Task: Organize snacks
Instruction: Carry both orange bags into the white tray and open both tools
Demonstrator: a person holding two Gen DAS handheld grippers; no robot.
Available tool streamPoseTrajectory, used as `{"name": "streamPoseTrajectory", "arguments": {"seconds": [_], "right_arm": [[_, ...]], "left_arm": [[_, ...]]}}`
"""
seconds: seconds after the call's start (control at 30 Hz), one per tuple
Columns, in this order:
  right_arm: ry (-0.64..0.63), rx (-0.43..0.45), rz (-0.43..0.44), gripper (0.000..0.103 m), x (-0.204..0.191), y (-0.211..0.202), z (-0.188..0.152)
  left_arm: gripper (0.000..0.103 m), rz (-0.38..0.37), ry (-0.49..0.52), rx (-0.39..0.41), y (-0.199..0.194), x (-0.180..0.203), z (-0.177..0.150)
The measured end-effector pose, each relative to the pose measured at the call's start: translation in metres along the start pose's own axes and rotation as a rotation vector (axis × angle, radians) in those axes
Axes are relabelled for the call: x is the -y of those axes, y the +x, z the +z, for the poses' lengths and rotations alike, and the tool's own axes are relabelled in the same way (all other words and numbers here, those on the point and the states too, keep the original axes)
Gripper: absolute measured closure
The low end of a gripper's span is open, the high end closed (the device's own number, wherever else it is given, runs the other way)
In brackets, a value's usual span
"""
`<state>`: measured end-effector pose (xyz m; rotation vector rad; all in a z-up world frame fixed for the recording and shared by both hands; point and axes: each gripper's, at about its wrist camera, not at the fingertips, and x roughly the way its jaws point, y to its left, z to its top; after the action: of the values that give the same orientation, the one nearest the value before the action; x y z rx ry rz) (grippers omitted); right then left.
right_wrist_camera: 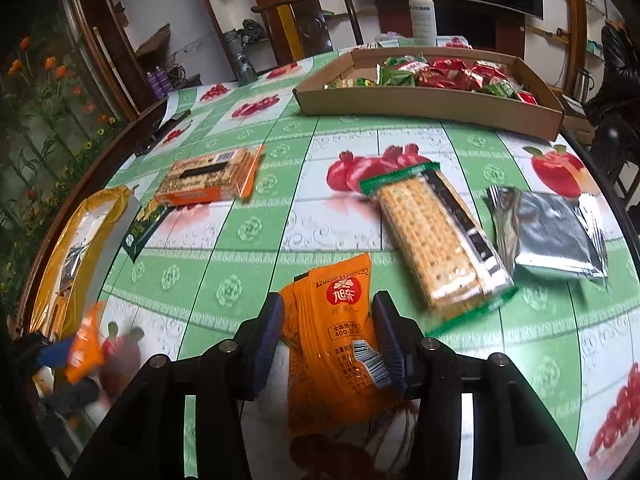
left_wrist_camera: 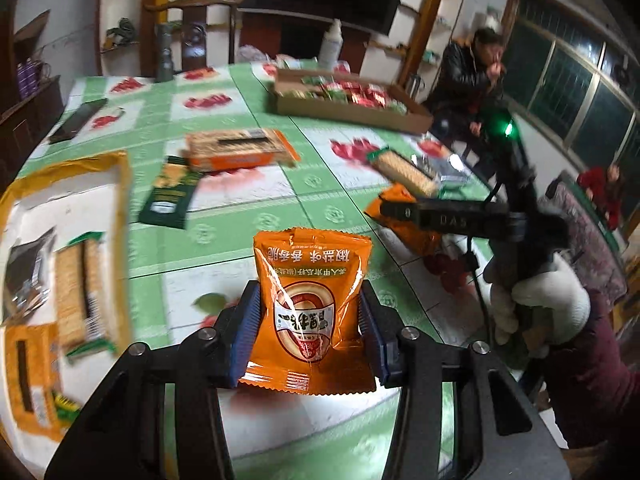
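Table with green fruit-print cloth carries a cardboard tray of snacks far right, cracker pack and silver pouch ahead unblocked. Left gripper pinches an orange seed packet off the cloth. Right gripper straddles another orange packet lying flat; pad contact unclear. Yellow-rimmed bag far left, blurred.

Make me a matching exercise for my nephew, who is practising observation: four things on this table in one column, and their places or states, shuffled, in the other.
Things:
1. orange snack packet
2. cardboard tray
3. silver foil pouch
4. white spray bottle

Places or states:
A. lies flat beside the cracker pack
B. stands upright at the far table edge
C. gripped between the left tool's pads
D. holds red and green packets

Pairs: 1-C, 2-D, 3-A, 4-B
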<state>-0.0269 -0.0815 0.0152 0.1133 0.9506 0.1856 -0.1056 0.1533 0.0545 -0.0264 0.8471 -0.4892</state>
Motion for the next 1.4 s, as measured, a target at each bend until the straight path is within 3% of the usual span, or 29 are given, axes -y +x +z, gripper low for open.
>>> {"name": "streamPoseTrajectory", "arguments": {"seconds": [0.17, 0.33, 0.63, 0.8, 0.93, 1.13, 1.27, 1.4], "right_arm": [[-0.118, -0.015, -0.148, 0.047, -0.025, 0.003, -0.009], [-0.103, 0.001, -0.140, 0.062, -0.031, 0.001, -0.011], [-0.068, 0.066, 0.002, 0.066, -0.056, -0.024, -0.002], [-0.117, 0.064, 0.174, 0.066, -0.104, -0.039, 0.007], [-0.182, 0.013, 0.292, 0.066, -0.157, -0.037, 0.010], [-0.272, -0.071, 0.408, 0.066, -0.237, -0.017, 0.007], [-0.321, -0.106, 0.427, 0.065, -0.278, 0.001, 0.000], [-0.342, -0.108, 0.404, 0.056, -0.296, 0.015, -0.008]], "left_arm": [[0.058, -0.003, -0.084, 0.064, -0.027, -0.033, -0.005], [0.058, 0.055, -0.154, 0.116, -0.052, -0.070, -0.012], [0.058, 0.161, -0.314, 0.155, -0.068, -0.134, -0.030], [0.058, 0.201, -0.356, 0.154, -0.067, -0.152, -0.036], [0.056, 0.176, -0.419, 0.161, -0.064, -0.167, -0.044], [0.043, 0.124, -0.458, 0.222, -0.085, -0.176, -0.052], [0.039, 0.100, -0.475, 0.261, -0.100, -0.181, -0.057], [0.038, 0.080, -0.483, 0.282, -0.109, -0.183, -0.060]]}}
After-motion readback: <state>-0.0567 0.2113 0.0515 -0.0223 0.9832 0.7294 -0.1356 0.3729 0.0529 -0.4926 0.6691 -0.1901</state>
